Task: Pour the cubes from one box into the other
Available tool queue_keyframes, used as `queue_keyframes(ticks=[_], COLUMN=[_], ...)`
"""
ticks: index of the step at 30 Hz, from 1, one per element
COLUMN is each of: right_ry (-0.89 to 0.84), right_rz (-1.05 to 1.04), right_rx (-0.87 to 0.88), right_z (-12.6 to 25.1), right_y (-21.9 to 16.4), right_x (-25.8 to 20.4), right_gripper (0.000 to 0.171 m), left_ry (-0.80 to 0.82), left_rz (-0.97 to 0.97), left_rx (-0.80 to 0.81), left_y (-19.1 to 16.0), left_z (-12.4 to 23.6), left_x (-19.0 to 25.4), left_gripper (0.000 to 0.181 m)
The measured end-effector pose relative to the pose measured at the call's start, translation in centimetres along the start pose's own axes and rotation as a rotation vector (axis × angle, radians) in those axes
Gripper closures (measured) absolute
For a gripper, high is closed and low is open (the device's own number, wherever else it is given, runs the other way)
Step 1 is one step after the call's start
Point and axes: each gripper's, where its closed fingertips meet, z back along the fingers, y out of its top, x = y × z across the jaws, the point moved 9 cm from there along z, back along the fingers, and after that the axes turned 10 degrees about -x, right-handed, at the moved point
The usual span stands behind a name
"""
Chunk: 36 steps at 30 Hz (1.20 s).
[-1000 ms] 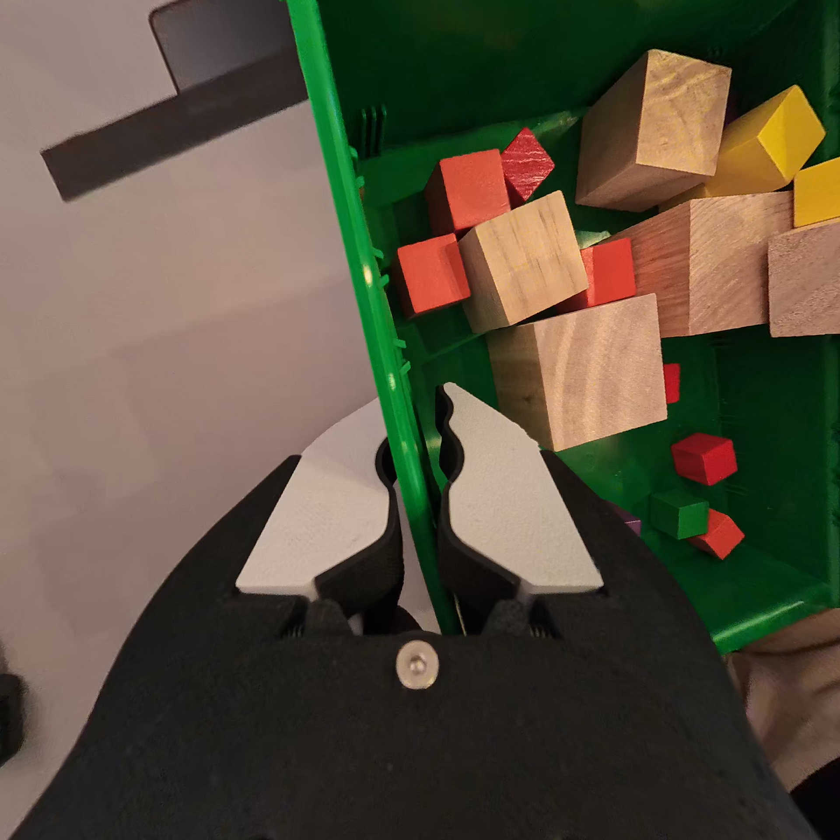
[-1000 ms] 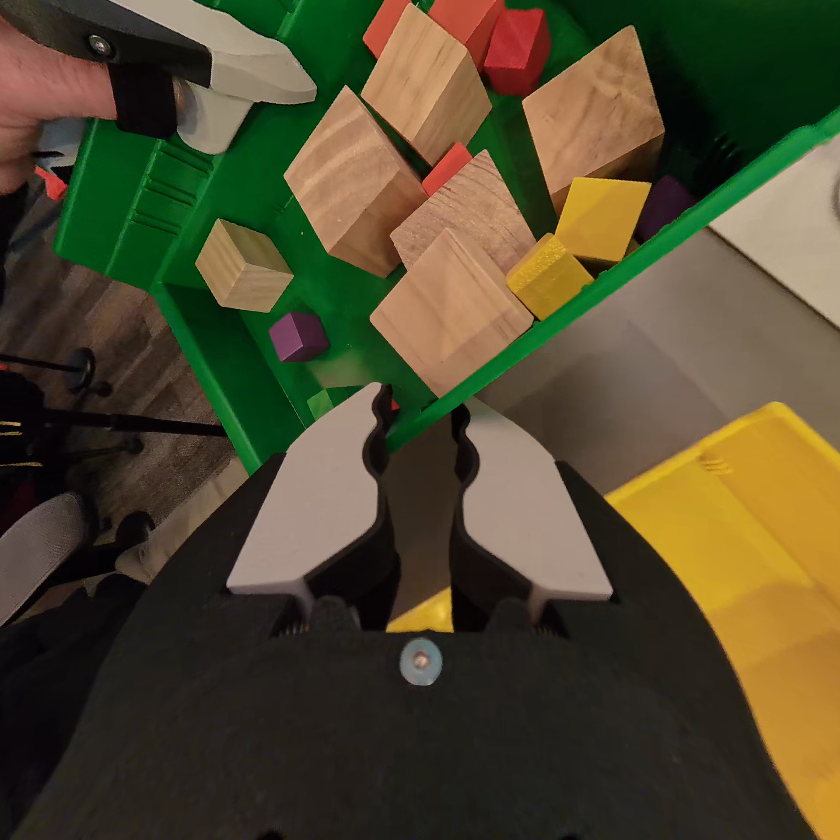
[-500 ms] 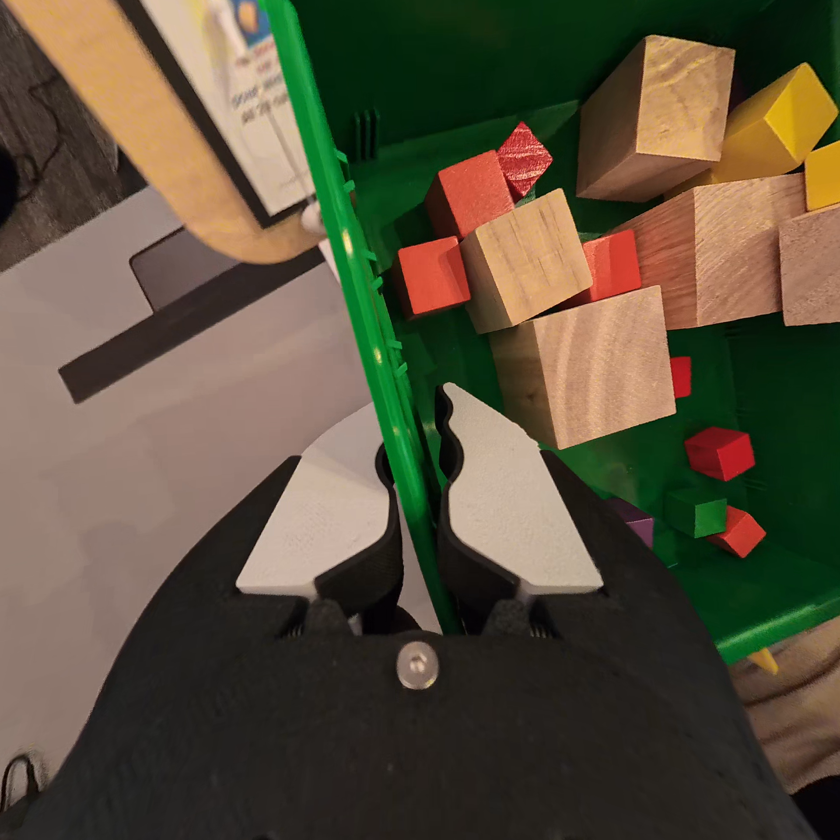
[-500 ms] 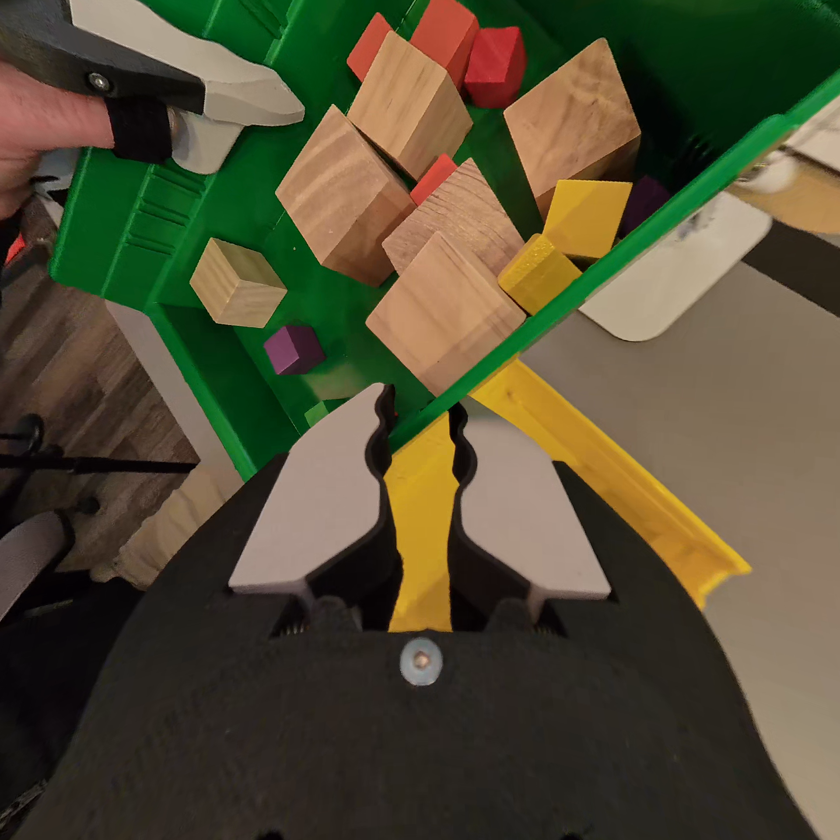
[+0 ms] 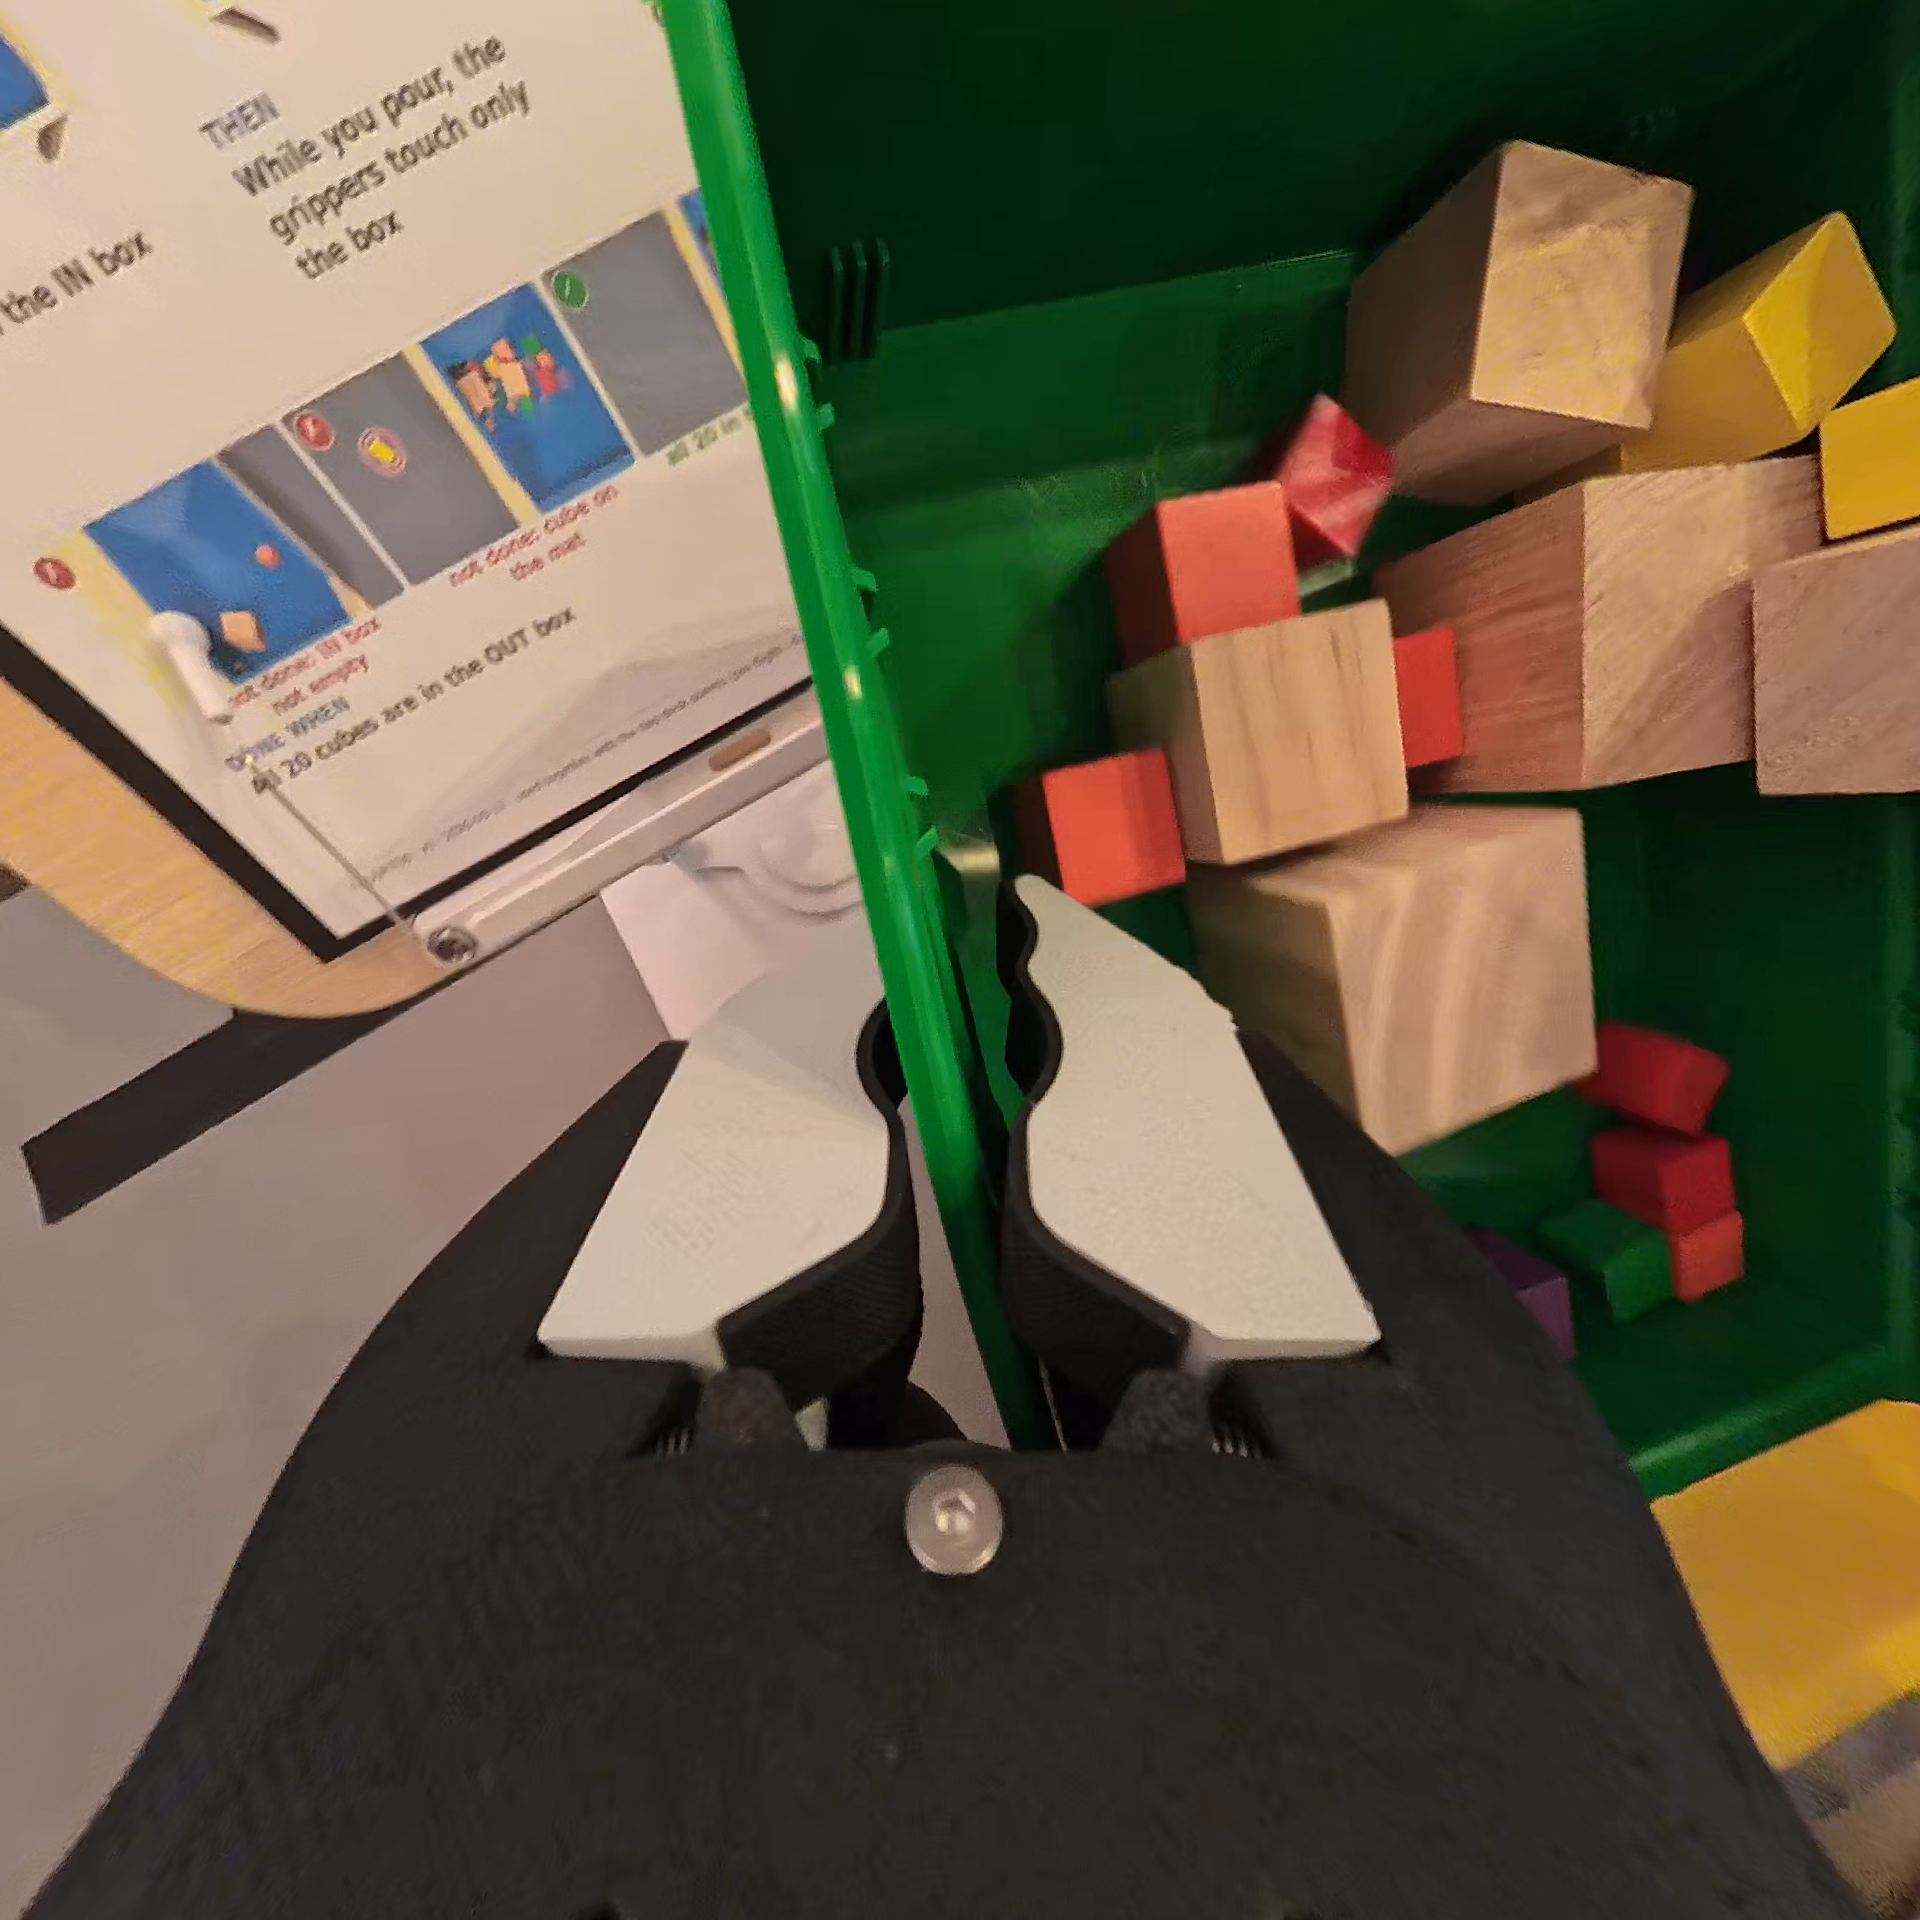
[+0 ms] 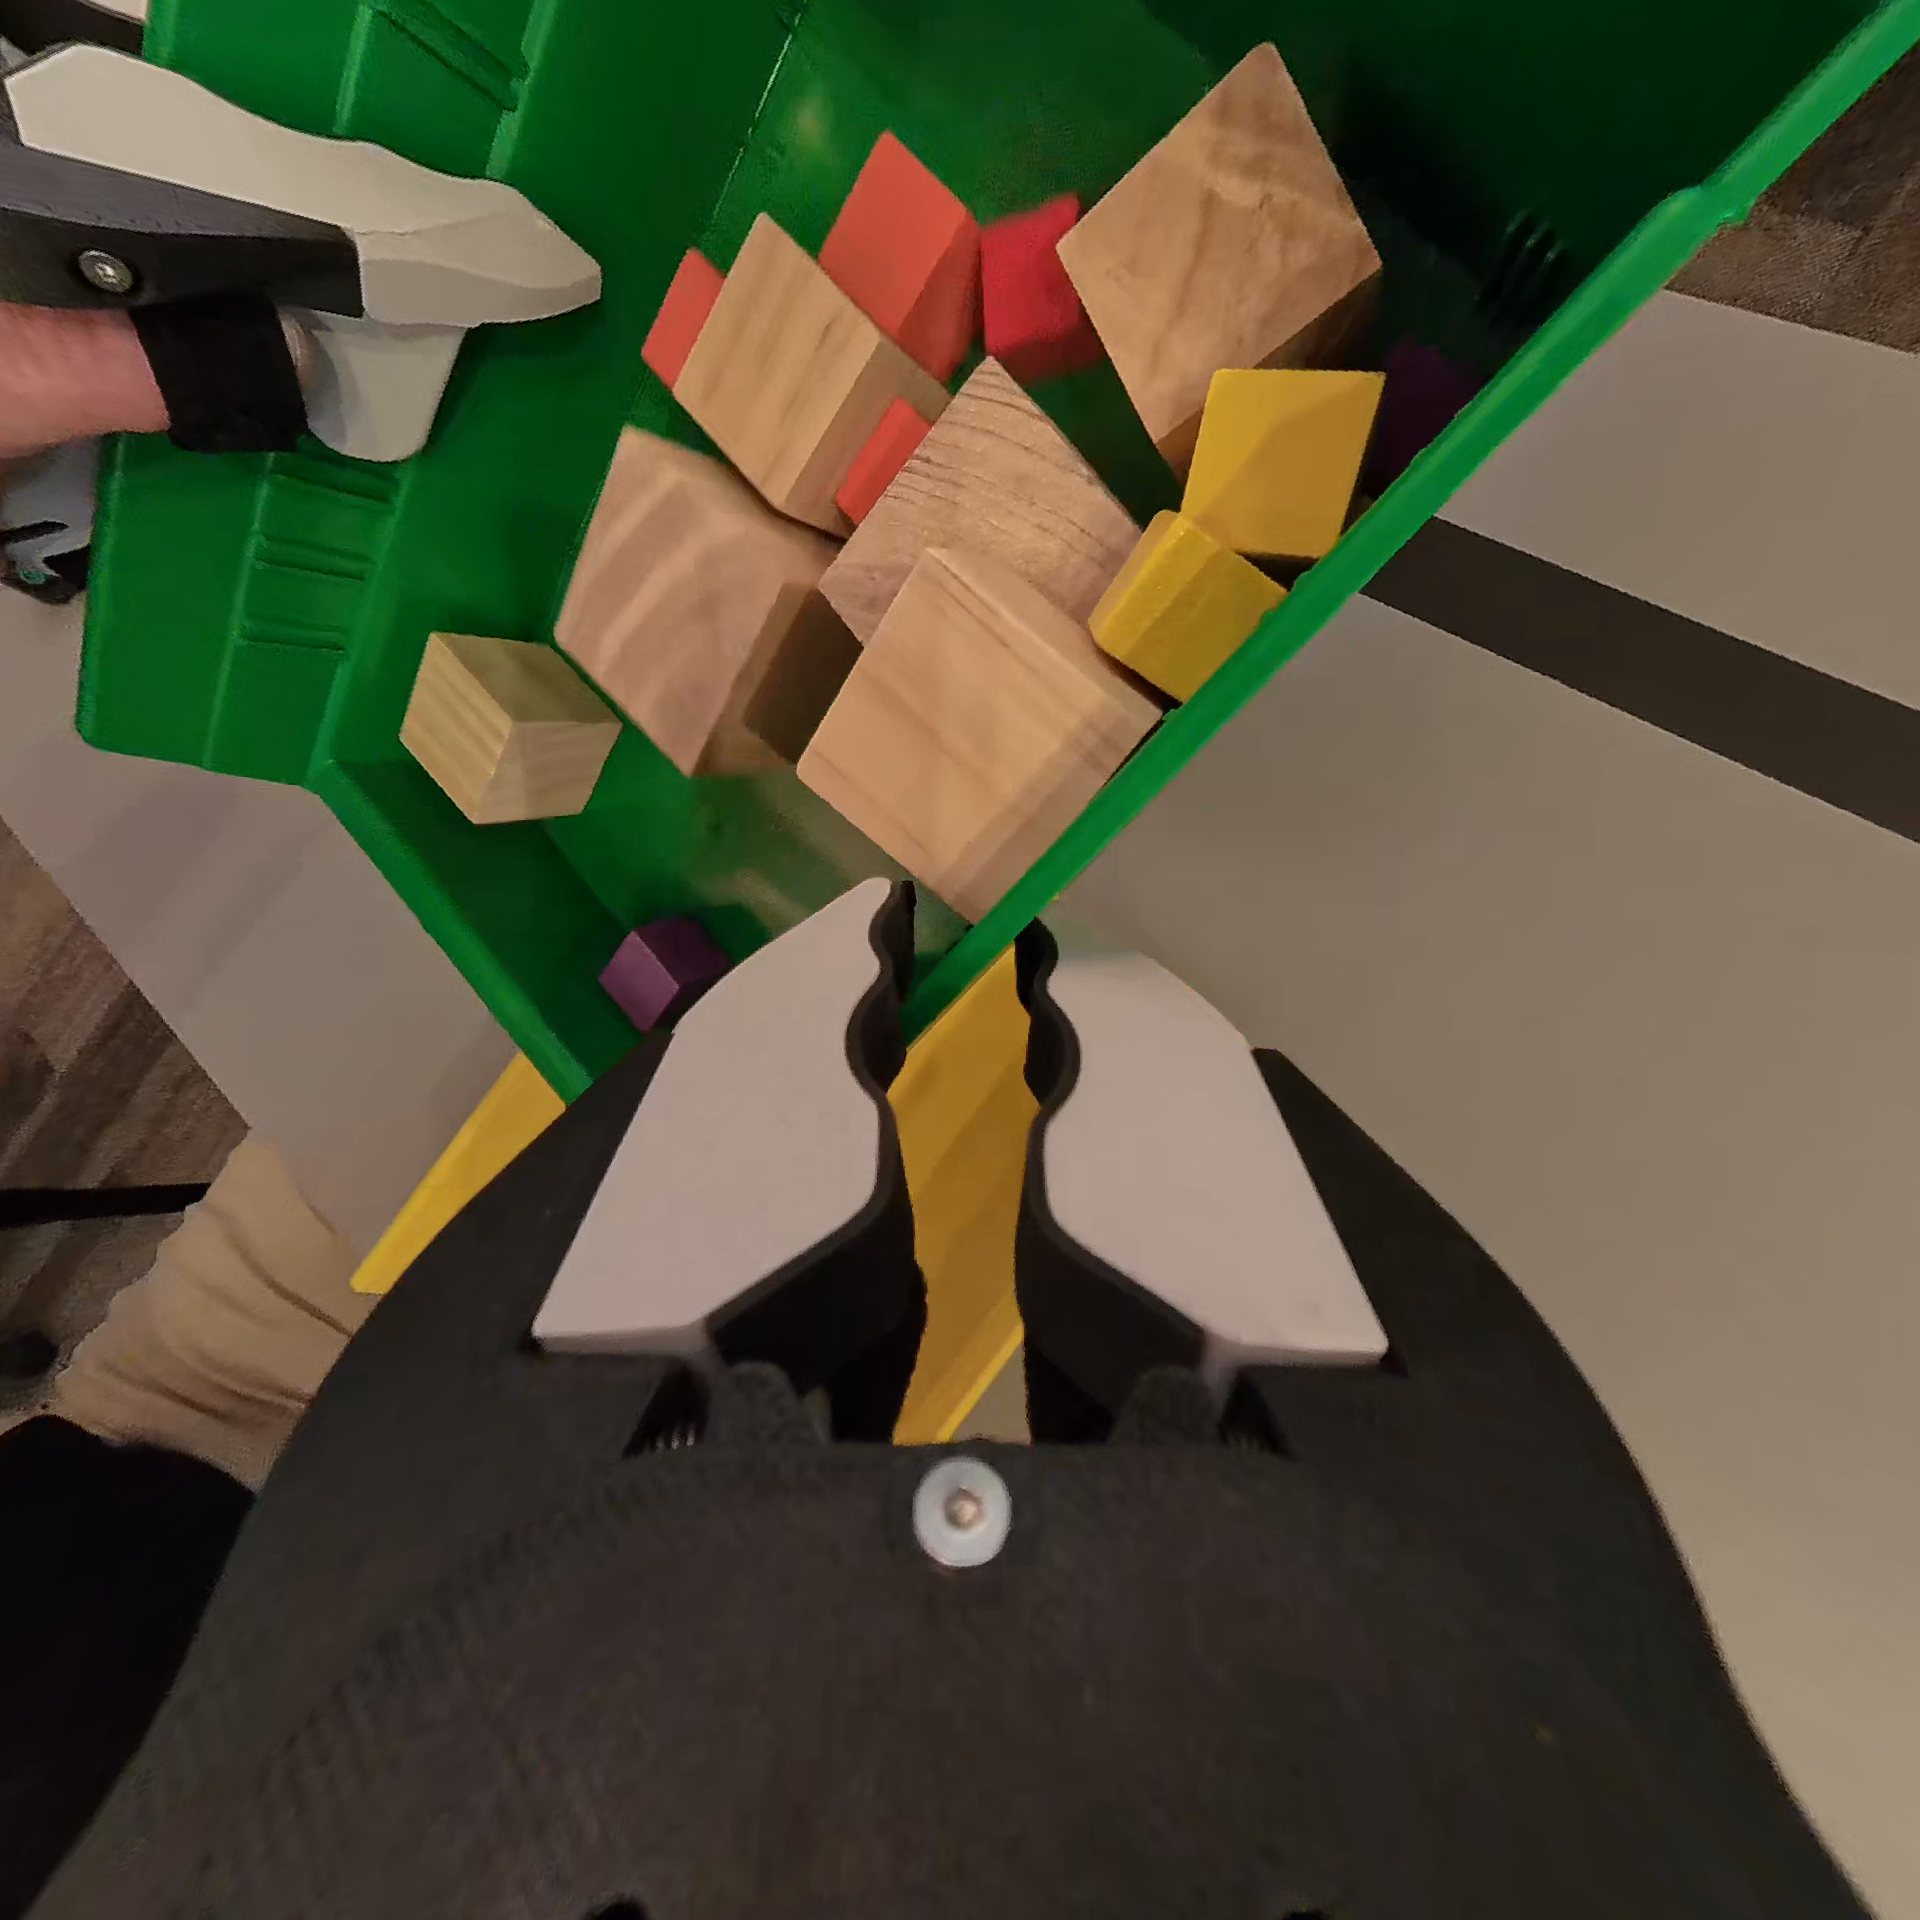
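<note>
A green box (image 5: 1039,156) hangs tilted in the air between both grippers. My left gripper (image 5: 940,935) is shut on its side wall. My right gripper (image 6: 961,925) is shut on the rim of the opposite wall (image 6: 1351,551). Inside lie several wooden cubes (image 5: 1392,956), orange cubes (image 5: 1195,561), yellow cubes (image 5: 1766,343) and small red, green and purple ones (image 5: 1652,1174). In the right wrist view the cubes (image 6: 966,727) pile against the rim, with a purple one (image 6: 655,966) lower down. The yellow box (image 6: 961,1143) lies under the green box and also shows in the left wrist view (image 5: 1787,1558). The left gripper (image 6: 499,343) shows at the top left.
An instruction sheet (image 5: 364,416) on a wood-edged board stands behind the grey table mat (image 6: 1558,1039), which has a black strip (image 6: 1662,644). A person's hand (image 6: 62,374) holds the left gripper. A beige trouser leg (image 6: 208,1320) and wooden floor are at the left.
Both grippers have carried the green box up and over the yellow box and tipped it more. The cubes have slid lower inside it. The instruction sheet has come into view.
</note>
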Motion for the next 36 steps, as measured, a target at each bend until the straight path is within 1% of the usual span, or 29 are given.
queue_keyframes(ticks=[4, 6, 8, 12, 13, 15, 16, 19, 20, 23, 25, 26, 28, 31, 34, 36], right_ry=[-0.001, 0.012, 0.02, 0.116, 0.127, 0.127, 0.118, 0.081, 0.079, 0.081, 0.135, 0.176, 0.246, 0.295, 0.217, 0.099], right_rz=[-0.007, -0.011, -0.008, -0.055, -0.06, -0.026, 0.0, 0.075, 0.085, 0.051, 0.023, 0.001, -0.047, -0.152, -0.193, -0.165], right_rx=[0.027, 0.035, 0.036, 0.112, 0.13, 0.149, 0.146, 0.125, 0.121, 0.138, 0.15, 0.164, 0.213, 0.303, 0.317, 0.272], right_z=[0.0, 0.0, -0.1, 0.2, 0.3, 0.5, 0.6, 1.0, 1.1, 1.4, 1.5, 1.5, 1.8, 2.2, 2.5, 2.4], right_y=[-0.8, -1.0, -1.3, -1.7, -1.7, -1.7, -1.7, -1.6, -1.6, -1.4, -1.4, -1.3, -1.0, -0.4, 0.2, 0.6], right_x=[1.3, 1.9, 2.3, 3.4, 3.6, 3.9, 3.9, 3.9, 3.9, 4.4, 4.7, 4.8, 5.2, 6.2, 6.7, 6.7], right_gripper=[0.152, 0.145, 0.144, 0.138, 0.139, 0.137, 0.138, 0.151, 0.152, 0.157, 0.156, 0.154, 0.142, 0.142, 0.148, 0.156], left_ry=[0.007, 0.002, -0.008, -0.019, -0.025, -0.028, -0.036, -0.048, -0.057, -0.078, -0.074, -0.073, -0.064, -0.069, -0.06, -0.036], left_rz=[0.014, 0.02, 0.025, 0.044, 0.045, 0.051, 0.059, 0.079, 0.084, 0.107, 0.107, 0.113, 0.121, 0.135, 0.112, 0.108], left_rx=[0.049, 0.057, 0.059, 0.089, 0.092, 0.095, 0.099, 0.107, 0.112, 0.131, 0.145, 0.154, 0.171, 0.201, 0.219, 0.236], left_y=[0.8, 1.0, 1.0, 1.1, 1.1, 1.2, 1.2, 1.2, 1.1, 0.8, 0.7, 0.7, 0.7, 0.9, 1.1, 1.1], left_z=[-1.1, -1.7, -2.2, -2.8, -2.9, -3.1, -3.2, -3.5, -3.6, -4.1, -4.2, -4.1, -4.0, -3.7, -3.5, -3.5], left_x=[1.1, 1.5, 1.9, 2.0, 2.1, 2.2, 2.2, 1.9, 1.9, 2.0, 2.1, 2.1, 2.1, 2.2, 2.8, 3.0], left_gripper=[0.169, 0.169, 0.17, 0.169, 0.169, 0.17, 0.17, 0.17, 0.17, 0.169, 0.17, 0.17, 0.17, 0.17, 0.17, 0.169])
